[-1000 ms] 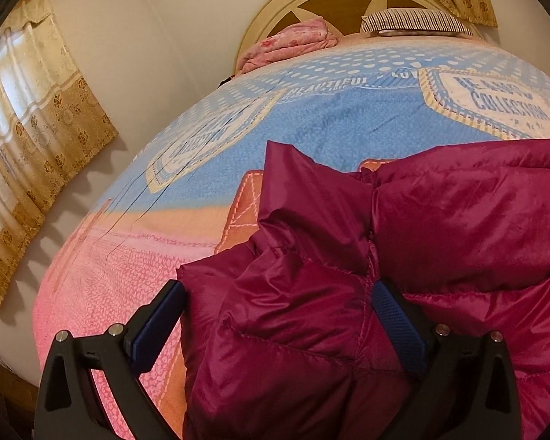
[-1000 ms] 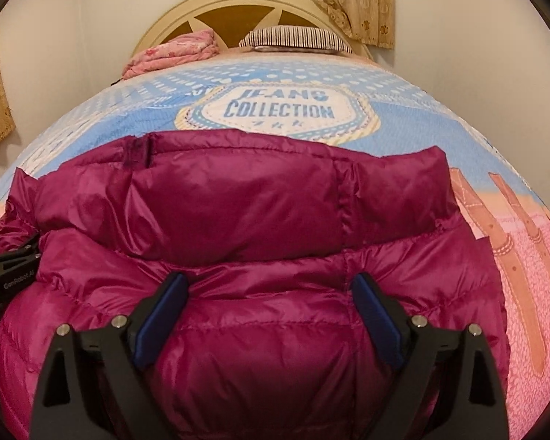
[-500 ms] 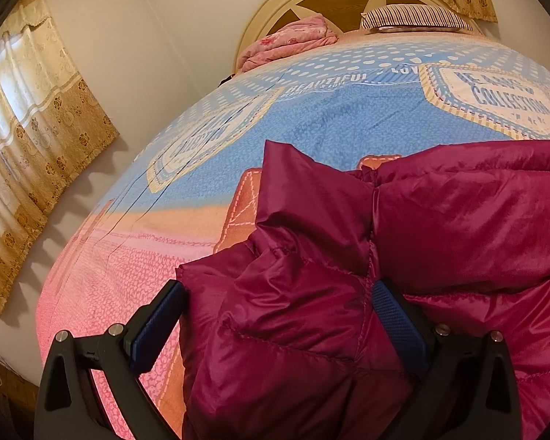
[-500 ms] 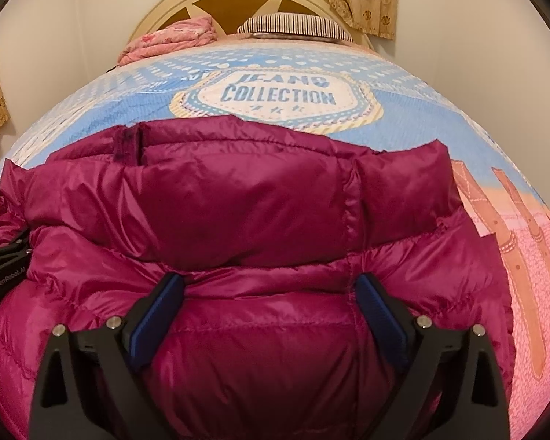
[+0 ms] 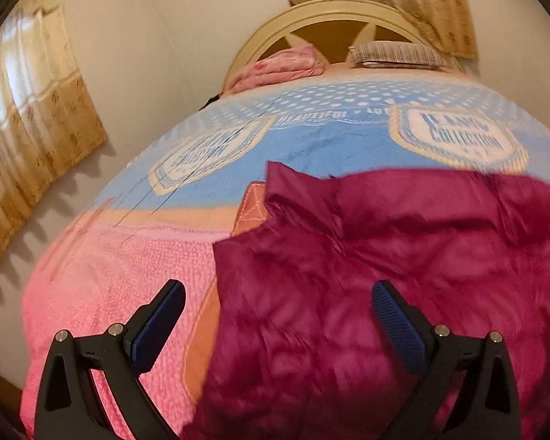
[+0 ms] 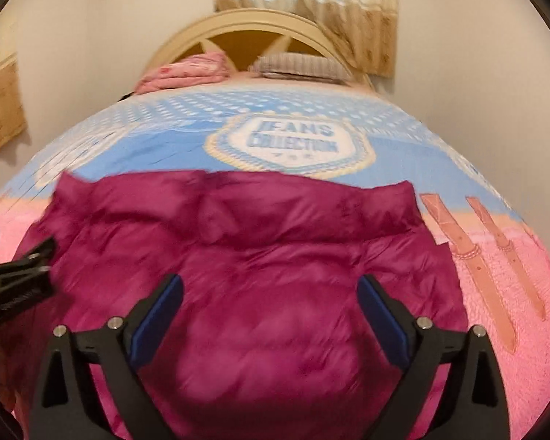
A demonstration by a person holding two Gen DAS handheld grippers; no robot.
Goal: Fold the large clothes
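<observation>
- Both tongs stand wide apart at the jaws, and neither has hold of anything.
- Left tongs (image 5: pixel 277 315) hang above the left edge of the jacket (image 5: pixel 385 275); one blue-padded finger (image 5: pixel 157 326) is over the pink part of the bedspread (image 5: pixel 102 278), the other over the maroon cloth. Whether they touch the cloth I cannot tell.
- Right tongs (image 6: pixel 269 310) hang over the middle of the jacket (image 6: pixel 260 267), both fingers above its puffy quilted surface, with nothing between them.
- In the right view, the left tongs (image 6: pixel 14 267) show at the left border, beside the jacket's left edge.
- Folded into a compact bundle, the jacket lies on the near part of the bed, its far fold reaching up to the blue band of the bedspread (image 6: pixel 146 146).
- Beyond it the bedspread carries a badge reading "JEANS COLLECTION" (image 6: pixel 291 139).
- At the head of the bed lie a pink folded blanket (image 6: pixel 183 73) and a striped pillow (image 6: pixel 297 66), against a rounded headboard (image 6: pixel 238 25).
- Curtains (image 6: pixel 311 3) hang behind the headboard, and more curtains (image 5: pixel 29 117) hang on the left wall.
- Both pictures are blurred.
</observation>
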